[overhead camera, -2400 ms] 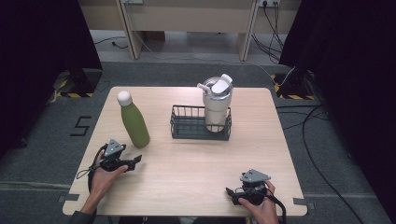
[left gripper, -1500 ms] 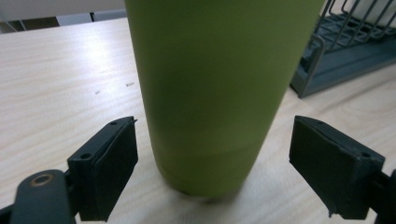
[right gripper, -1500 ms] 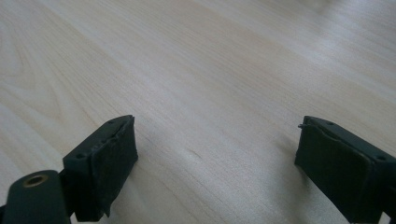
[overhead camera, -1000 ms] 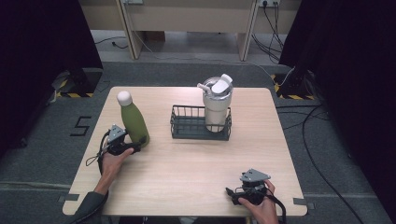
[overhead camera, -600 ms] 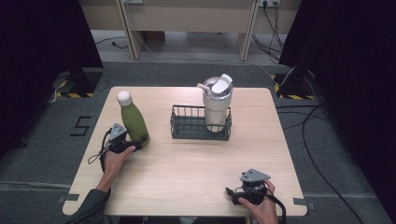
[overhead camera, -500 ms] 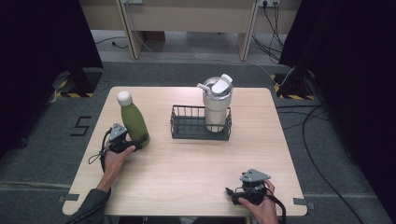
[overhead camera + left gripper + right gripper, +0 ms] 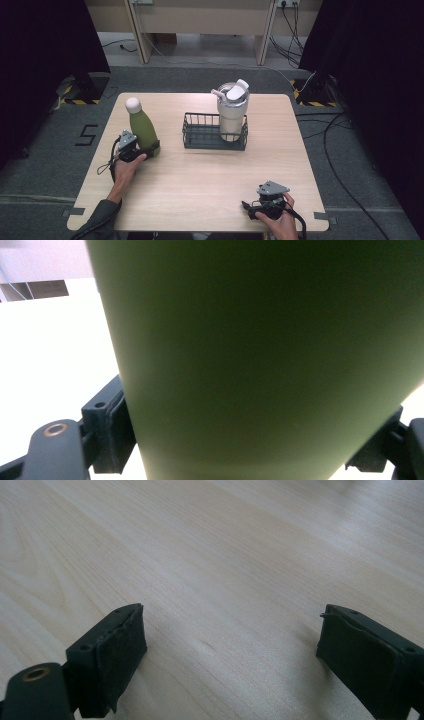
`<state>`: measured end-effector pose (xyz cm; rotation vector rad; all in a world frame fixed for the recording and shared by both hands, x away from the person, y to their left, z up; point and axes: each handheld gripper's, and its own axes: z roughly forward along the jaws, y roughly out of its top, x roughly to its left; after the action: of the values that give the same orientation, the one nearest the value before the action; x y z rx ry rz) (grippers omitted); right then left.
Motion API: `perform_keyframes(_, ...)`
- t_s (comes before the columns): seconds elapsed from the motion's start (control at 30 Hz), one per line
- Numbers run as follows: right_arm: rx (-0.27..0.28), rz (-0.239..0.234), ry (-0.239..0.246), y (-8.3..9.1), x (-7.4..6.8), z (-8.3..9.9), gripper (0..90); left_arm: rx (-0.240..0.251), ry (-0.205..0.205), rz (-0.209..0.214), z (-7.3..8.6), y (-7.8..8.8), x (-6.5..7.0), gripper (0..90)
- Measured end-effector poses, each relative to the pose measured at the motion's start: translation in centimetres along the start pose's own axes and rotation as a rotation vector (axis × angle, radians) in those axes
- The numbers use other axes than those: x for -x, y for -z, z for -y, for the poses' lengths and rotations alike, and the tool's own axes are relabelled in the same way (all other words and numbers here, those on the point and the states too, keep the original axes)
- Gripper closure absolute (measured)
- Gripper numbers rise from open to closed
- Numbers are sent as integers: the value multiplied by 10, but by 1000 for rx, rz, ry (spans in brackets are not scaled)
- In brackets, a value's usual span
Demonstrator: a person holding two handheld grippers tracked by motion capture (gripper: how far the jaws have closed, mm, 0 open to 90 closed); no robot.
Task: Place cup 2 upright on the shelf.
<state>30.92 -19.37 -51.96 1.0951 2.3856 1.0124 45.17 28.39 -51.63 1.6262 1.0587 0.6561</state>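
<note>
1. My left gripper (image 7: 142,148) has just been closing its jaws on the green bottle (image 7: 141,126), which stands between them. In the left gripper view the pads (image 7: 120,432) sit tight against both sides of the bottle's lower body, so I read this as a pinch low on the bottle.
2. The bottle stands upright near the left edge of the table (image 7: 210,180), well left of the wire basket (image 7: 200,140).
3. My right gripper (image 7: 230,655) rests near the front right corner, jaws spread wide over bare wood with nothing between them.
4. Main risk, as I judge it: the grip is low and the bottle is tall with a smooth skin. If I lift quickly it could tip in the pads or slide down through them.
5. A second risk: if the squeeze is off-centre on the round body, the bottle may twist out sideways and topple on the table.
6. If the bottle is meant for the basket, the white tumbler (image 7: 232,112) already fills the basket's right end. Only the left end is free.
7. The basket's rim stands in the way, so the bottle's base could catch on it if carried across too low.
8. The tumbler's raised lid flap (image 7: 242,85) sticks out and could be knocked.
</note>
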Motion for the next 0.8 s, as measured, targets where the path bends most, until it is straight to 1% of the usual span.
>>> perform_keyframes(0.07, 1, -1, 6, 0, 0, 0, 120, 7, -7, -2, 0, 0, 0, 193)
perform_keyframes(0.13, 0, 0, 0, 0, 0, 0, 120, 15, -5, -5, 1, 0, 0, 196)
perform_keyframes(0.27, 1, -1, 4, 0, 0, 0, 121, 15, -9, -5, 1, 0, 0, 200)
perform_keyframes(0.43, 1, -1, 6, 0, 0, 0, 120, 10, -5, -11, -1, 2, -1, 202)
perform_keyframes(0.57, 0, 0, 0, 0, 0, 0, 121, 13, 6, -3, -2, 3, -3, 203)
perform_keyframes(0.6, 1, 0, 6, 0, 0, 0, 121, 16, 8, -2, -3, 3, -3, 204)
perform_keyframes(0.77, -1, 0, 0, 0, 0, 0, 120, 19, -6, 6, -8, 6, -2, 204)
perform_keyframes(0.8, 1, 0, 6, 0, 0, 0, 120, 20, -11, 8, -9, 7, -1, 204)
